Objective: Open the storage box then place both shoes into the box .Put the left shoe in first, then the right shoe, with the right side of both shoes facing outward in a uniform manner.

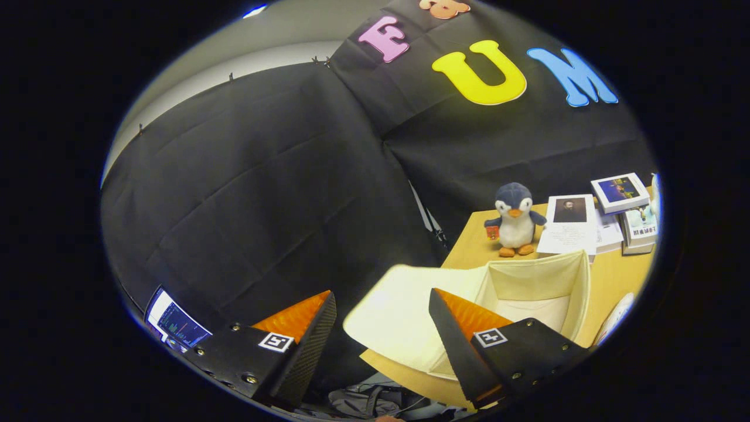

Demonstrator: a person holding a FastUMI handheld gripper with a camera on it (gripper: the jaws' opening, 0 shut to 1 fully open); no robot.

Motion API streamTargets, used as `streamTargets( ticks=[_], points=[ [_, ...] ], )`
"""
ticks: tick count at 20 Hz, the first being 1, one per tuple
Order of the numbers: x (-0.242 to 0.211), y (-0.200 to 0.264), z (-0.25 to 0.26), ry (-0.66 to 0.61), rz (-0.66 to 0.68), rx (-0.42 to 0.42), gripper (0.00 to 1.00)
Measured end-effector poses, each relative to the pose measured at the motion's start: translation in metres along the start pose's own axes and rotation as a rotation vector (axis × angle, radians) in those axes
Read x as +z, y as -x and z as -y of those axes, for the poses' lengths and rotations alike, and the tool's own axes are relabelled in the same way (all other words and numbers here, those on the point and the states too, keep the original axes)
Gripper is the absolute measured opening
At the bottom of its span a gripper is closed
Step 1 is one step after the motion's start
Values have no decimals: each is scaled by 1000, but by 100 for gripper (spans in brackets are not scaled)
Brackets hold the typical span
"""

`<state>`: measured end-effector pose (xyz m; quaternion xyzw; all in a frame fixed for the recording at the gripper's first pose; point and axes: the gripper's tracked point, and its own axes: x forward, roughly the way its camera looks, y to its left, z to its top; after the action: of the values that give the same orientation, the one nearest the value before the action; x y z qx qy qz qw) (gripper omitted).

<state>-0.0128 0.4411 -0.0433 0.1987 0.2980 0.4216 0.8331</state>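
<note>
The cream fabric storage box (pixel 577 281) stands on the wooden table (pixel 621 281), open, with its bare inside showing. Its lid flap (pixel 398 322) hangs out over the table's edge toward me, and lies between and just beyond my fingers. My gripper (pixel 382 319) is open, fingers wide apart, holding nothing; the right finger (pixel 463 328) overlaps the flap and the box's near wall. A sliver of a white shoe (pixel 615 319) shows to the right of the box.
A plush penguin (pixel 514 220) stands on the table behind the box. Beside it lie a printed card with a portrait (pixel 569 225) and small boxes (pixel 621 192). A lit screen (pixel 173 321) sits low beyond the left finger. Cloth and cables lie below the table edge.
</note>
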Motion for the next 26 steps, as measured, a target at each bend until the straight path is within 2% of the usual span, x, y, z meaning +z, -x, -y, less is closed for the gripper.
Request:
streamTargets(
  ticks=[6,15,26],
  points=[
    [12,36,57,55,24,-130,96],
    [14,95,151,30,26,-289,96],
    [-16,159,268,-22,-27,-495,96]
  ],
)
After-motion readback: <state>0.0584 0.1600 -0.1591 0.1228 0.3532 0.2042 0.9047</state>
